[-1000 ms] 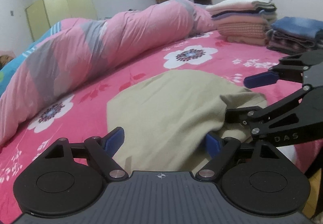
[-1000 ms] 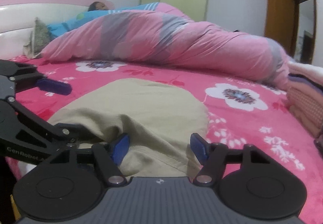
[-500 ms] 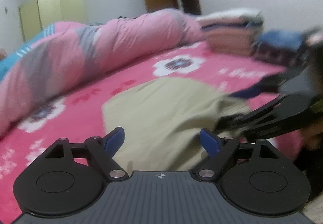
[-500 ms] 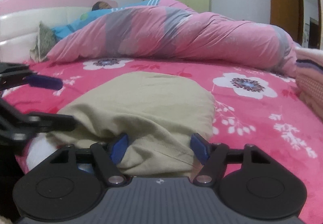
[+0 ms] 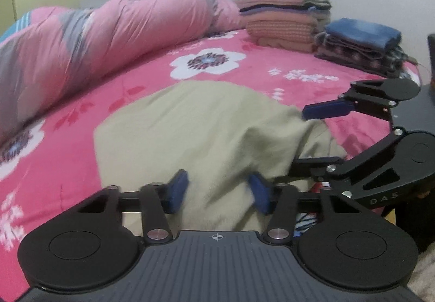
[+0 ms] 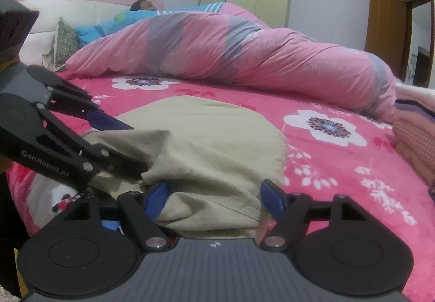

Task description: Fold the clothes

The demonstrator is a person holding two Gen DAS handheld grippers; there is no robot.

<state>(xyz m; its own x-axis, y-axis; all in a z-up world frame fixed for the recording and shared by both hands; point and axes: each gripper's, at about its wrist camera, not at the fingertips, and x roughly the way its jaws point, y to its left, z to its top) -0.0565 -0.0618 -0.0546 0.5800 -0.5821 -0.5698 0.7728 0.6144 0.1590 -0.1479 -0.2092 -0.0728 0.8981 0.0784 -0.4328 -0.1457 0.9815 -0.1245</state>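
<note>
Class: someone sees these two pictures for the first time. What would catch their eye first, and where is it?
Probably the beige garment spread mid-bed on the bright pink flowered bedspread, its near edge between the jaws of the left gripper and right gripper. Next, the rolled pink quilt behind it and the folded stacks at the bed's far corner.

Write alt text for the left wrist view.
The left gripper, its jaws just closing, straddles the near edge of a beige garment on a pink floral bedspread. The right gripper reaches in from the right; folded clothes are stacked behind.
</note>
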